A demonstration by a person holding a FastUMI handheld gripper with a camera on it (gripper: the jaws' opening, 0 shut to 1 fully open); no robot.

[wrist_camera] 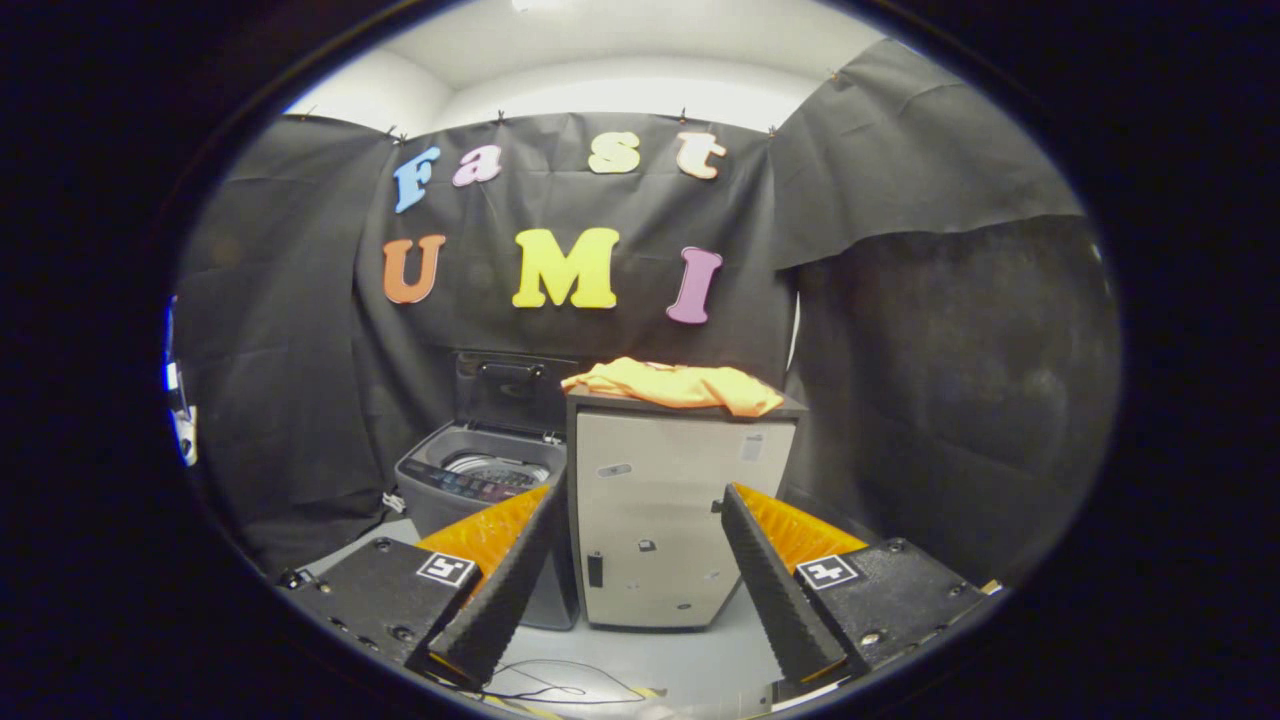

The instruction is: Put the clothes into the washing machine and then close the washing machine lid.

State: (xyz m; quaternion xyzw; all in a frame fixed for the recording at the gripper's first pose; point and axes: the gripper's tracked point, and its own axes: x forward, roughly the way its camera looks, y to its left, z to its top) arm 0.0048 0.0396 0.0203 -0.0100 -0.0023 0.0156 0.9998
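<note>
So there's a pale cabinet with a dark top in the middle of the booth, a few small stickers on its front. Black cloth wall all around, light floor underneath, and a thin black cable lying loose on it.

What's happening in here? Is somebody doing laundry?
Yes, it is just starting. A person holds a gripper with its fingers spread open and nothing between them. Beyond the fingers, an orange garment lies on top of a pale cabinet. Beside the cabinet stands a top-loading washing machine with its lid raised. The garment is not in the machine yet.
</note>
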